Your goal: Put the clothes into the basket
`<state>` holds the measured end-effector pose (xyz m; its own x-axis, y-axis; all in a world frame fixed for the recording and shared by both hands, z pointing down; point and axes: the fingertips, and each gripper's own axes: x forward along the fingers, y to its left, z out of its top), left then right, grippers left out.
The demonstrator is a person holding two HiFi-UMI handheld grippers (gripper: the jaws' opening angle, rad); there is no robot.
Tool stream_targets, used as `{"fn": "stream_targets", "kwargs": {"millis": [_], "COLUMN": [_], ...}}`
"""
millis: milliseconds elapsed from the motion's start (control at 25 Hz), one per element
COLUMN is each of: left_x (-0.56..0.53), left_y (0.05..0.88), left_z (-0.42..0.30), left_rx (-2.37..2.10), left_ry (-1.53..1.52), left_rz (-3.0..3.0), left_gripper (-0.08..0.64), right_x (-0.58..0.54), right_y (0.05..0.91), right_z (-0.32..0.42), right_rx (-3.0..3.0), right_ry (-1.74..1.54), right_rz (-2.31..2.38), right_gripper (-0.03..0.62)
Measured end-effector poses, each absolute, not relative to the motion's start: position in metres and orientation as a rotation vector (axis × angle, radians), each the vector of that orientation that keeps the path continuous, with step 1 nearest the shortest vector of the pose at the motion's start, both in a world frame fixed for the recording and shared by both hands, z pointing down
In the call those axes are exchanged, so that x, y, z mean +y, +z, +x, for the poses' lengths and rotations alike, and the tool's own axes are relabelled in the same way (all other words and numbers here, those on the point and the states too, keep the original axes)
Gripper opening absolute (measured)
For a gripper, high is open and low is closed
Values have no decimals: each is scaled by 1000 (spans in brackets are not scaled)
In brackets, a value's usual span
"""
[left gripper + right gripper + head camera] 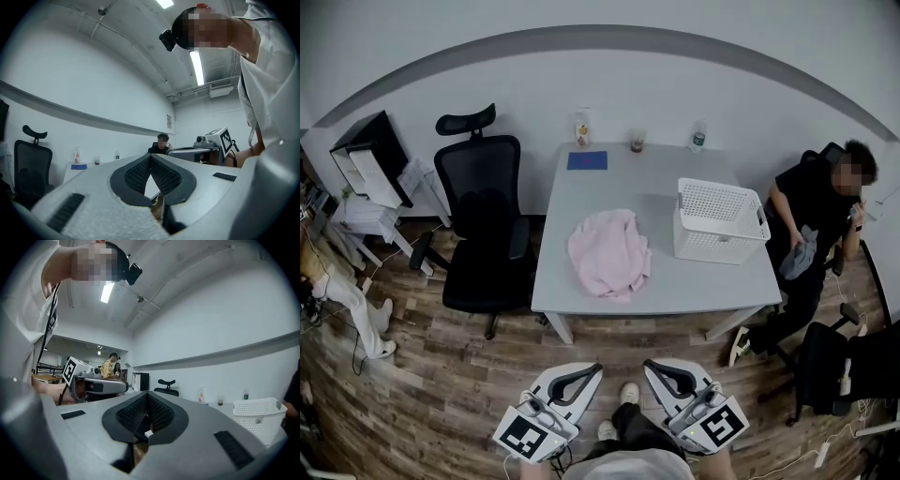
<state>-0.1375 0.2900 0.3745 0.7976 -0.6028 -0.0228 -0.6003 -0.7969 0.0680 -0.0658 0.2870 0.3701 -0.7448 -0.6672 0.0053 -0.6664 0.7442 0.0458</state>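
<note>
Left claw [592, 370] — jaws pressed together, nothing between them; held low over the wood floor [441, 394], short of the bench's front edge.

Garment [609, 253] — pink, soft, crumpled in a loose heap on the bench [609, 192], by the front edge, a little left of middle. Long axis runs roughly front to back. It lies straight ahead of the left claw, and ahead and slightly left of the right claw; left judged the nearer, by little.

Right claw [652, 366]: jaws likewise pressed together, empty, beside the left claw, tips angled in toward the bench.

Basket [717, 246]: white plastic, rectangular, perforated walls, open top, empty as far as seen. It stands near the front right corner, apart from the garment.

Task not yet started. Both claws must spread before any pinch; the cloth will likely sag and drape when lifted.
</note>
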Motion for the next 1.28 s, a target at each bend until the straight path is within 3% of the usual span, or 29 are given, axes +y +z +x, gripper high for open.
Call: {"fn": "stream_targets", "kwargs": {"millis": [1280], "left_x": [105], "left_y": [366], "left_z": [-84], "left_rx": [-1121], "left_ry": [-73], "left_rz": [2919], "left_gripper": [2], "right_x": [99], "right_y": [371], "right_z": [-8], "right_rx": [-2964], "right_ry": [-2], "right_rz": [983], "right_gripper": [3]}}
